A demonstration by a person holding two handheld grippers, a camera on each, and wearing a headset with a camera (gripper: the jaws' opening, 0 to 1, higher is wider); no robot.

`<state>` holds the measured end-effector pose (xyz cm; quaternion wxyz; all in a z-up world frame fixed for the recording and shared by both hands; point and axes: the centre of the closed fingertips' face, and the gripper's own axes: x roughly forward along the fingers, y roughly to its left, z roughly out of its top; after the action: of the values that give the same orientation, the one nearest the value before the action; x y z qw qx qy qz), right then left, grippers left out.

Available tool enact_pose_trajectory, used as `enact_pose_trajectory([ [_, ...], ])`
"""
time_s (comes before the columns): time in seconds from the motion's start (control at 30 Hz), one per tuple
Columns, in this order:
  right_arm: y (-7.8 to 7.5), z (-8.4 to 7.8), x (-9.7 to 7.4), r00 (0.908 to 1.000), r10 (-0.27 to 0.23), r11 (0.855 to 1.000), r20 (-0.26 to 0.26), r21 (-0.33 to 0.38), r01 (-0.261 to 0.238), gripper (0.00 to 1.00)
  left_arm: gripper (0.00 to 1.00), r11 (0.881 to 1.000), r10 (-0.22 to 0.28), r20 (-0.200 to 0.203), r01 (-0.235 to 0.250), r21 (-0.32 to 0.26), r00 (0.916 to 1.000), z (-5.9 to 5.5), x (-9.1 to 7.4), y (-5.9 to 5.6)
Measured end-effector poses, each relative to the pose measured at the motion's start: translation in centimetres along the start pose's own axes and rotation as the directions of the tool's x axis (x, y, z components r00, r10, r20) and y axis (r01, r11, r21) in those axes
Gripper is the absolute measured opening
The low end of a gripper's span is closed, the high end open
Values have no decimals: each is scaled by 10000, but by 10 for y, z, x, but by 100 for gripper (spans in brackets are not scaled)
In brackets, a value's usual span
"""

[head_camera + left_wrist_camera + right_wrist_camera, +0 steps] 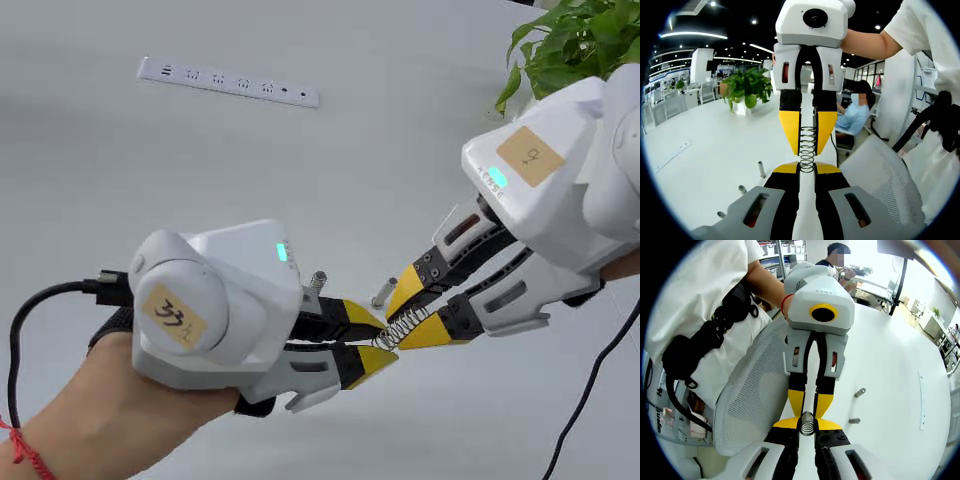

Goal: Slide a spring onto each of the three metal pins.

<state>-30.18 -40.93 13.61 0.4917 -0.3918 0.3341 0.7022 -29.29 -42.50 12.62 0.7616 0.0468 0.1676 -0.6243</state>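
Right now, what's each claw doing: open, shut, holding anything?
Left claw: closed on one end of the spring.
Right claw: closed on the other end of the same spring.

Left tool (378, 340) and right tool (400, 318) meet tip to tip, both clamping one spring (410, 324) above the worktop (150, 180).
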Motion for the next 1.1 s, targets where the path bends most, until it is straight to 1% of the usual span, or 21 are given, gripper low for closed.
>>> enact_pose_trajectory([
  [0.4, 0, 2, 1, 9999, -25, 9998, 116, 201, 23, 7, 7, 10000, -49, 110, 49, 50, 9999, -2, -3, -1],
  [0.57, -1, 3, -1, 9996, -116, 9993, 252, 346, 107, 7, 7, 10000, -7, 7, 7, 47, 10000, -6, -6, 0],
  [0.8, -5, 1, -10, 9980, -405, 9972, 484, 648, 373, 7, 10, 9996, 287, 61, -286, -25, 9996, -9, -16, 7],
  [0.97, -9, -4, -16, 9955, -738, 9931, 593, 951, 680, 7, 16, 9979, 640, 102, -639, -142, 9979, -12, -29, 16],
  [1.1, -13, -10, -21, 9927, -1021, 9882, 635, 1212, 939, 7, 22, 9946, 1027, 22, -1027, -112, 9947, -19, -41, 23],
])
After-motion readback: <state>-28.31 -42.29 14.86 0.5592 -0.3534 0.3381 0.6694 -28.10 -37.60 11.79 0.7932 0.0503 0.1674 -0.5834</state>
